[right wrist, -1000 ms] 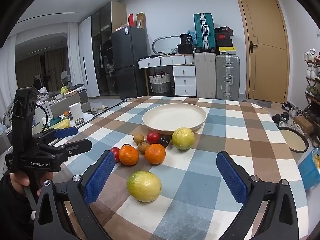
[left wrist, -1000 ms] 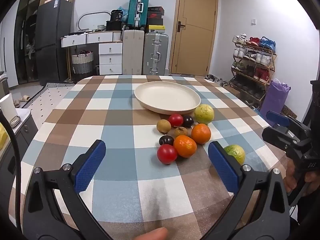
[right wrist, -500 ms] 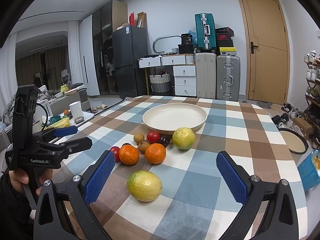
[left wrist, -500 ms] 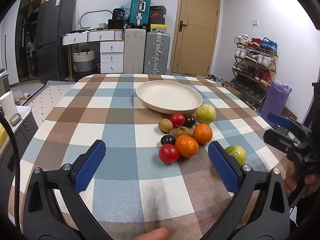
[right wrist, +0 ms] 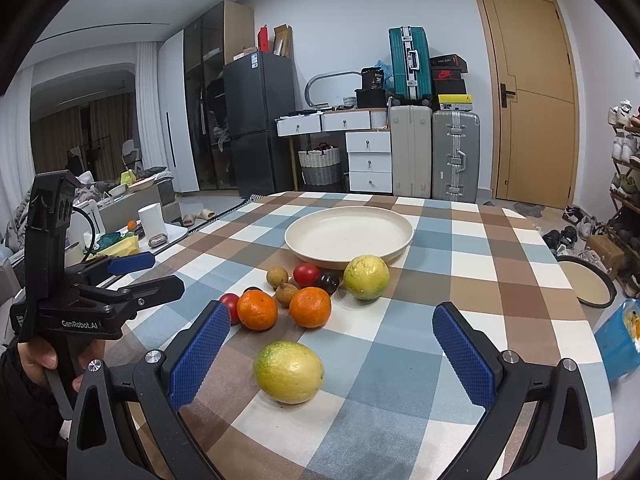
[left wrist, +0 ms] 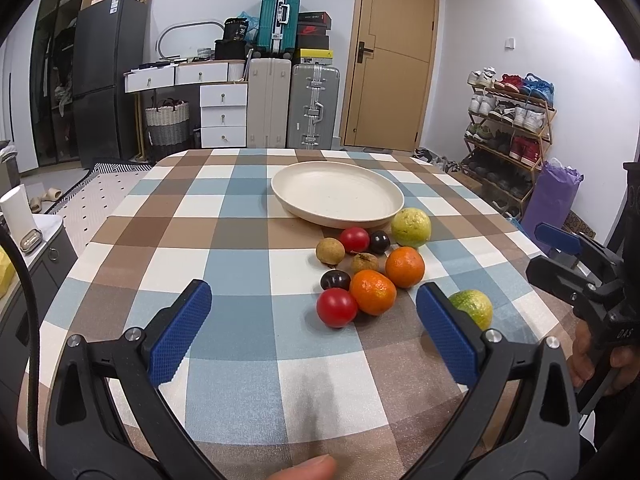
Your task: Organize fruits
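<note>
An empty cream plate (left wrist: pixel 337 194) (right wrist: pixel 349 234) sits mid-table. In front of it lies a cluster of fruit: two oranges (left wrist: pixel 373 292) (right wrist: pixel 310 307), two red tomatoes (left wrist: pixel 337 307), dark plums (left wrist: pixel 335 280), brown longans (left wrist: pixel 330 251) and a yellow-green citrus (left wrist: pixel 411 222) (right wrist: pixel 366 271). A second yellow-green citrus (right wrist: pixel 288 372) (left wrist: pixel 470 307) lies apart, nearest the front edge. My left gripper (left wrist: pixel 314 332) is open, short of the cluster. My right gripper (right wrist: pixel 330 354) is open, with the near citrus just ahead between its fingers, untouched.
The table wears a checked cloth (left wrist: pixel 224 264). Beyond it stand suitcases (left wrist: pixel 312 108), a white drawer unit (left wrist: pixel 222 114), a dark fridge (left wrist: pixel 108 76), a door (left wrist: pixel 390 56) and a shoe rack (left wrist: pixel 508 120). A blue packet (right wrist: pixel 618 338) lies at the table's right edge.
Both grippers stay open and almost still; the left wrist view has shifted slightly, with the fruit a touch lower and further right. No fruit has moved.
</note>
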`<move>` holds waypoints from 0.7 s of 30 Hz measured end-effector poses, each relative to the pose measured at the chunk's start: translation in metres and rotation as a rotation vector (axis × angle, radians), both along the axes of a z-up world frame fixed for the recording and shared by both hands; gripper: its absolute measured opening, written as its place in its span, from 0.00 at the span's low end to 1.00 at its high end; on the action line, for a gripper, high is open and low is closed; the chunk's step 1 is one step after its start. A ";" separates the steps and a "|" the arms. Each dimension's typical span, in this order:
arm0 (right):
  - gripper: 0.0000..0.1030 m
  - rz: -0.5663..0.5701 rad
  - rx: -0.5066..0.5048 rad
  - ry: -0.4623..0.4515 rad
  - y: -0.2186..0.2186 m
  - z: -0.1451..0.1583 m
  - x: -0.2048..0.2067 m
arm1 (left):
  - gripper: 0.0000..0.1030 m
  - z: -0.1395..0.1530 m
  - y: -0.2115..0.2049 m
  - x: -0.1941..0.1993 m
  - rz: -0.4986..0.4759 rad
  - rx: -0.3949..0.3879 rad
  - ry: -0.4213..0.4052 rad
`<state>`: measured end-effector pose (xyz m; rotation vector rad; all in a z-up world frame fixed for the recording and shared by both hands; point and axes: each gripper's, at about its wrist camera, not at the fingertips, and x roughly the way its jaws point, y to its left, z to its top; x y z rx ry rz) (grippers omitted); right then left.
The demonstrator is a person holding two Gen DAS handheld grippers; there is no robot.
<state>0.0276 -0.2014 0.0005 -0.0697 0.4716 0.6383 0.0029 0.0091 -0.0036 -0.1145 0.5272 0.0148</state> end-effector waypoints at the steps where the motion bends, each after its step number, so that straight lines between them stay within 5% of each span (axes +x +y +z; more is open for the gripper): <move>1: 1.00 -0.001 -0.001 0.000 0.000 0.000 0.000 | 0.99 0.000 0.000 0.000 0.000 0.000 0.001; 21: 1.00 -0.003 0.002 0.003 0.001 0.000 0.000 | 0.99 -0.001 0.001 -0.001 0.003 0.001 -0.001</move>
